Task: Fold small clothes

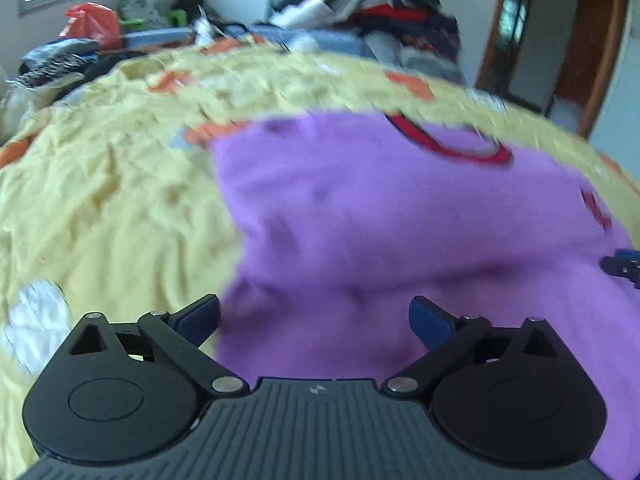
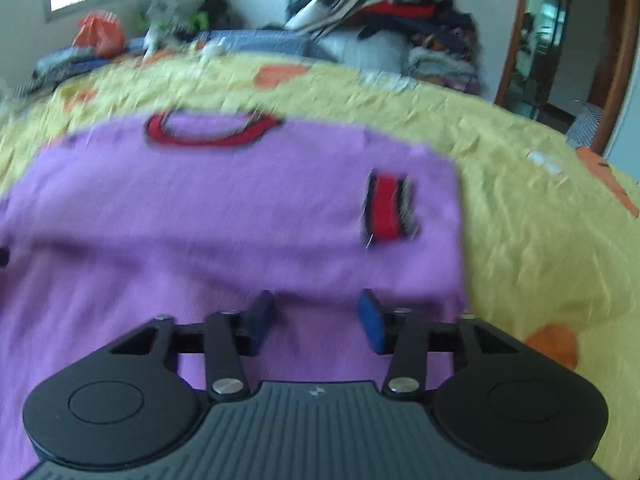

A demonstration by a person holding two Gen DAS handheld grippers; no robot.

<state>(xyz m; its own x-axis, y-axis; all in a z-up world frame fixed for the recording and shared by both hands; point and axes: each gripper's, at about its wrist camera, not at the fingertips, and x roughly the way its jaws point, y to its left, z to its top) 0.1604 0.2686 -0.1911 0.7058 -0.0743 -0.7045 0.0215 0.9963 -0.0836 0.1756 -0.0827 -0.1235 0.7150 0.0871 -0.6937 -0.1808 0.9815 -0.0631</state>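
Messy bedroom, yellow bedspread (image 2: 520, 208) with the purple sweater (image 2: 240, 208) lying on it. Looks like one red-cuffed sleeve (image 2: 388, 208) is already folded in (blurry though). Left gripper (image 1: 314, 320) and right gripper (image 2: 318, 322) both gape empty above the hem, so most folding's left.

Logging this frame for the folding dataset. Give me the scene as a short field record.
surface: yellow bedspread with orange patches
garment: purple top, spread flat, sleeves folded in
collar: red trim, at the far end
cuff: red striped band lying on the top's right side
left tool: open, over the near left edge
right tool: open, over the near right hem
background: clothes pile
image: motion blurred
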